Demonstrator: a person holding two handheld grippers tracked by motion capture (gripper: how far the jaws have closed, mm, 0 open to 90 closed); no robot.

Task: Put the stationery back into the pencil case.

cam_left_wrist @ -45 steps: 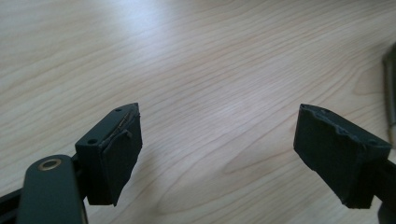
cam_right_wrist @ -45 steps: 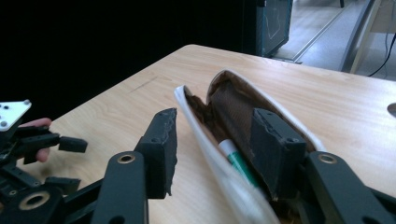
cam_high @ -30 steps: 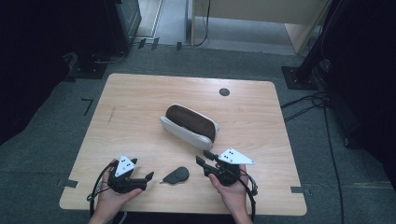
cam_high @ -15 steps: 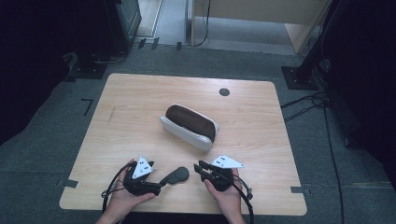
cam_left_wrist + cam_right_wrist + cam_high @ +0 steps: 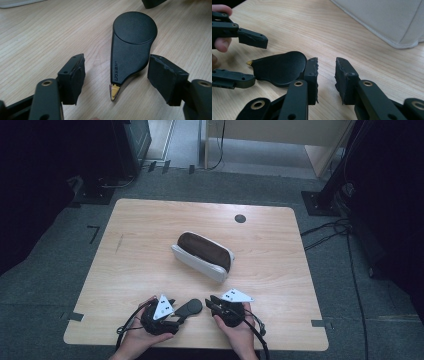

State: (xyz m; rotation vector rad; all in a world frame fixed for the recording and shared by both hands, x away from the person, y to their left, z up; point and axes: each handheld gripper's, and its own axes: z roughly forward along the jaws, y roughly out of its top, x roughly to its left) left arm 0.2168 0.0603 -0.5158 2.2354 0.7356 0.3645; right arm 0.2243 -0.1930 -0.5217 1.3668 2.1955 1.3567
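A black teardrop-shaped dispenser (image 5: pixel 190 307) with a yellow tip (image 5: pixel 113 91) lies flat on the wooden table (image 5: pixel 140 265) near its front edge. My left gripper (image 5: pixel 178 315) is open, one jaw on each side of the dispenser's (image 5: pixel 131 45) narrow end, not touching it. My right gripper (image 5: pixel 210 303) is open by a narrow gap with nothing between its jaws, just right of the dispenser's round end (image 5: pixel 280 67). In the right gripper view, the left gripper (image 5: pixel 259 60) straddles the tip. In the left gripper view, the left gripper (image 5: pixel 117 66) stands wide.
A white pouch (image 5: pixel 202 255) with a dark brown opening lies at the middle of the table, beyond both grippers; its side (image 5: pixel 387 20) is close ahead of my right gripper. A round black grommet (image 5: pixel 240 218) sits near the far edge. Cables trail off the front.
Both hands have closed in on the dispenser: the left gripper moved right until its jaws straddle the narrow end, and the right gripper moved slightly left and toward the front edge.
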